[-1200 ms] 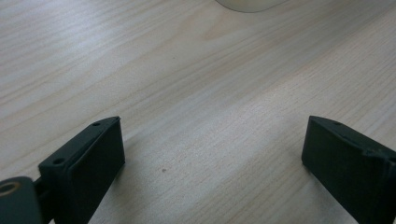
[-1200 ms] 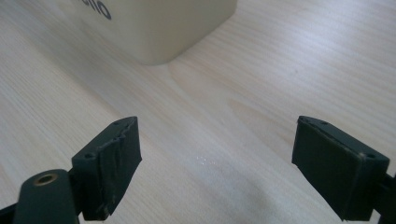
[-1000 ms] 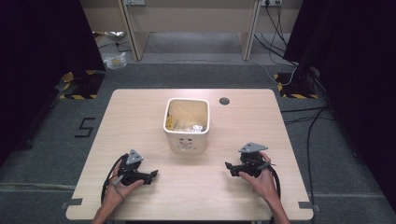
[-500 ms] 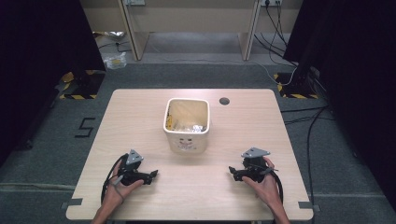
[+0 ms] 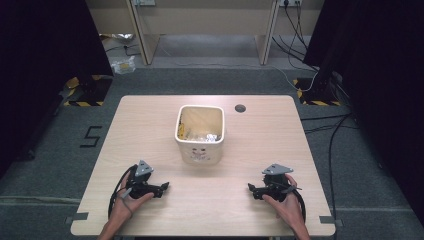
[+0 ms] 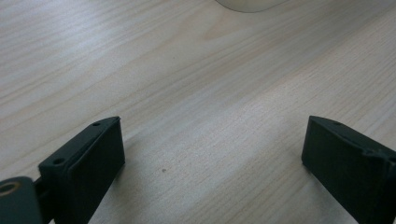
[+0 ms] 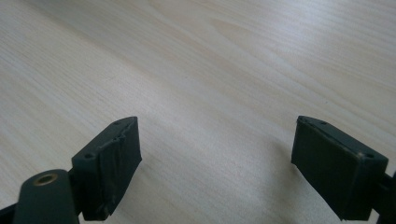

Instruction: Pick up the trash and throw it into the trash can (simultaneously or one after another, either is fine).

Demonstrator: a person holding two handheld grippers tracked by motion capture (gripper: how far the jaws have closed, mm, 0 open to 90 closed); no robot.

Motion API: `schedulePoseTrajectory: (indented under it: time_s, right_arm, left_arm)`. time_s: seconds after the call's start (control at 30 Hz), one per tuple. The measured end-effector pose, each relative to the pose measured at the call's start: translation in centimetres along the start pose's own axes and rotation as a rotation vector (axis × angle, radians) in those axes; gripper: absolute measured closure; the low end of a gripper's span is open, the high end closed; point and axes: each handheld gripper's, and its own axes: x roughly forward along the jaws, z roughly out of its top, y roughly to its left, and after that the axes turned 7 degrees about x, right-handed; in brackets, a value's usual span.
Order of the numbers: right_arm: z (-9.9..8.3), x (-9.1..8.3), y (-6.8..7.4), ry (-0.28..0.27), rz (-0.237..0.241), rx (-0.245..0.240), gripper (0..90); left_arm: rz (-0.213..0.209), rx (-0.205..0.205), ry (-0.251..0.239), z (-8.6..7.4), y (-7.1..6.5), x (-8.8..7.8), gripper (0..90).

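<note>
While both grippers are held low over the near part of the wooden table [image 5: 150, 125], nothing is gripped by either. The left gripper [image 5: 162, 187] is seen in the high view at the near left, held in the person's left hand [image 5: 127, 200], with its jaws pointed toward the middle of the table. In the left gripper view, the left gripper [image 6: 212, 154] is shown with its jaws spread wide apart, and bare wood grain is seen between them. The right gripper [image 5: 251, 189] is held at the near right in the right hand [image 5: 285, 202], with its jaws turned inward toward the left one. In the right gripper view, the right gripper [image 7: 215, 154] is likewise shown wide apart, with only tabletop between the jaws. The white bin [image 5: 200, 150] is set upright near the middle of the table, well apart from both grippers and between them, farther from the person. Loose scraps, yellowish and pale, are seen inside it; what they are cannot be told. A small dark round hole [image 5: 240, 108] is seen in the tabletop beyond the bin, to its right.
</note>
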Motion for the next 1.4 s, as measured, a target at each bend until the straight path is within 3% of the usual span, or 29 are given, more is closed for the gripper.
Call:
schedulePoseTrajectory:
  time_s: [0.23,0.77,1.4]
  right_arm:
    - [-0.7,-0.3,-0.1,0.008,-0.019,0.008,15.7]
    - [-2.5,-1.4,0.3,-0.037,-0.030,0.023,15.0]
    - [-3.0,-1.8,0.6,-0.035,-0.042,0.026,14.6]
  left_arm:
    - [0.001,0.000,0.001,0.0,0.0,0.0,4.9]
    - [0.002,0.000,-0.001,0.0,0.0,0.0,4.9]
    - [0.002,0.000,-0.001,0.0,0.0,0.0,4.9]
